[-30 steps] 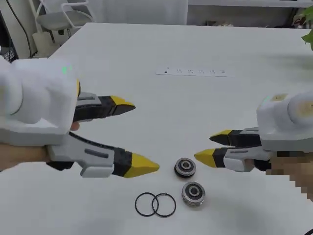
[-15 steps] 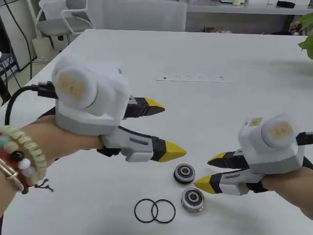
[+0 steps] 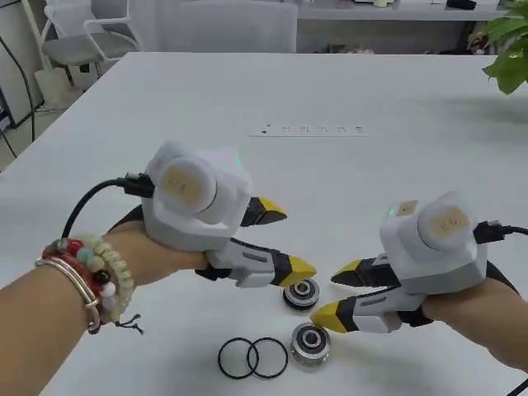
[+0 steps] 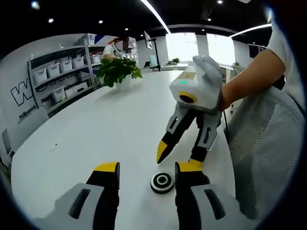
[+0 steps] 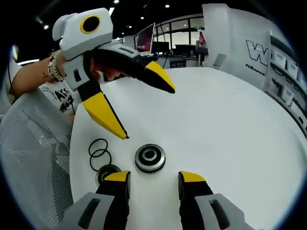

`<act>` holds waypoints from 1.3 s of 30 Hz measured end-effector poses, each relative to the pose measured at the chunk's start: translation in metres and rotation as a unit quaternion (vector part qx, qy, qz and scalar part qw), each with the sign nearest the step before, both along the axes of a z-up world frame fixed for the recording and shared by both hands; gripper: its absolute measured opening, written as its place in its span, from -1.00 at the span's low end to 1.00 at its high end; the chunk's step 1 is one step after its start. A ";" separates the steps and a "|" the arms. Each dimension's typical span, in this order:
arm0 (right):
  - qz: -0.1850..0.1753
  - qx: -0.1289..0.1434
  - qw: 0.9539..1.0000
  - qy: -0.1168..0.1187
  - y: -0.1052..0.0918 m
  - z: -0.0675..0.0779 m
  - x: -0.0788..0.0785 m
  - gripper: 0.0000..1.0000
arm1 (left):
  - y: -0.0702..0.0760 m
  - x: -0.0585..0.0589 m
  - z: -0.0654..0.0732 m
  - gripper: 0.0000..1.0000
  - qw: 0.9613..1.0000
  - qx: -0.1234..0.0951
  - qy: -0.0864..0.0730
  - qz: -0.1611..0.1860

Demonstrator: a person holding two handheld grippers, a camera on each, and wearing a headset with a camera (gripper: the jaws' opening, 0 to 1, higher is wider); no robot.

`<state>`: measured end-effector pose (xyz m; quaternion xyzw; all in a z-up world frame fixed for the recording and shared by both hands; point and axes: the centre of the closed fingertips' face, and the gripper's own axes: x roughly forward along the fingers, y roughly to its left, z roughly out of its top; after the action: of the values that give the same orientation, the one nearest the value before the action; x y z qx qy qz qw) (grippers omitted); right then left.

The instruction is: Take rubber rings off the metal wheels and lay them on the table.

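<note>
- Rubber rings [image 3: 252,358], two thin black ones, lie flat on the white table [image 3: 396,181] with their edges overlapping, just beside the nearer metal wheel [image 3: 310,342].
- The farther metal wheel [image 3: 300,294] lies flat between the two grippers' yellow tips.
- The left gripper [image 3: 290,242] has its jaws spread wide and holds nothing.
- The right gripper [image 3: 332,294] is also parted and empty, its tips near both wheels.
</note>
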<state>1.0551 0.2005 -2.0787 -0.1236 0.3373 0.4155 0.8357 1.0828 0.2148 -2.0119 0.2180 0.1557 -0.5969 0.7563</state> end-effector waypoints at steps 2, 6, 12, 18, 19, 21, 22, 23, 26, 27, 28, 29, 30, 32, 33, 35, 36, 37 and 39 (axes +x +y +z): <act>-0.001 0.002 1.000 0.001 0.000 0.000 0.000 -0.25 | 0.002 -0.002 -0.009 -0.27 1.000 -0.004 0.000 0.008; 0.000 0.009 1.000 0.003 0.003 0.000 -0.001 -0.26 | 0.004 -0.006 -0.021 -0.46 1.000 0.000 0.016 0.011; 0.006 0.009 1.000 0.003 0.007 0.000 -0.002 -0.25 | 0.001 -0.006 -0.033 -0.48 1.000 0.007 0.024 0.015; 0.000 0.016 1.000 0.002 0.011 0.000 -0.001 -0.27 | -0.004 -0.010 -0.041 -0.68 0.999 0.003 0.035 0.017; -0.002 0.015 1.000 -0.001 0.011 -0.001 0.000 -0.27 | -0.005 -0.012 -0.044 -0.72 0.999 0.009 0.034 0.012; -0.001 0.015 1.000 -0.004 0.013 0.000 0.000 -0.30 | -0.006 -0.013 -0.044 -0.79 0.999 0.007 0.033 0.011; 0.000 0.016 1.000 -0.004 0.014 0.000 0.000 -0.32 | -0.007 -0.013 -0.044 -0.81 0.999 0.005 0.036 0.011; 0.000 0.016 1.000 -0.004 0.015 0.000 0.000 -0.33 | -0.007 -0.013 -0.044 -0.82 0.999 0.005 0.038 0.012; -0.001 0.016 1.000 -0.006 0.016 0.000 0.001 -0.35 | -0.007 -0.013 -0.049 -0.81 0.999 0.012 0.037 0.012; -0.002 0.016 1.000 -0.005 0.016 -0.001 0.001 -0.36 | -0.007 -0.013 -0.051 -0.81 0.999 0.015 0.036 0.011; -0.003 0.017 1.000 -0.004 0.017 -0.001 0.001 -0.37 | -0.006 -0.014 -0.051 -0.80 0.999 0.016 0.037 0.009; -0.004 0.017 1.000 -0.005 0.017 -0.001 0.001 -0.37 | -0.006 -0.013 -0.051 -0.82 0.999 0.015 0.036 0.011; -0.005 0.017 1.000 -0.004 0.017 -0.001 0.001 -0.37 | -0.006 -0.014 -0.051 -0.82 0.999 0.013 0.039 0.008; -0.006 0.017 1.000 -0.004 0.017 -0.001 0.001 -0.38 | -0.007 -0.014 -0.051 -0.83 0.999 0.010 0.042 0.011; -0.006 0.017 1.000 -0.004 0.017 -0.002 0.001 -0.39 | -0.006 -0.014 -0.051 -0.83 0.999 0.009 0.041 0.011; -0.006 0.016 1.000 -0.004 0.017 -0.002 0.001 -0.42 | -0.006 -0.014 -0.051 -0.83 0.999 0.004 0.037 0.009; -0.005 0.014 1.000 -0.004 0.017 -0.003 0.001 -0.43 | -0.006 -0.014 -0.051 -0.83 0.999 0.001 0.039 0.010; -0.004 0.012 1.000 -0.004 0.017 -0.004 0.001 -0.45 | -0.006 -0.014 -0.051 -0.83 0.999 -0.003 0.041 0.011; -0.002 0.005 1.000 -0.008 0.016 -0.004 0.001 -0.47 | -0.006 -0.014 -0.051 -0.83 0.999 -0.008 0.044 0.012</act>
<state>1.0559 0.2164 -2.0829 -0.1220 0.3281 0.4150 0.8398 1.0689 0.2092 -2.0633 0.1839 0.1869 -0.5978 0.7575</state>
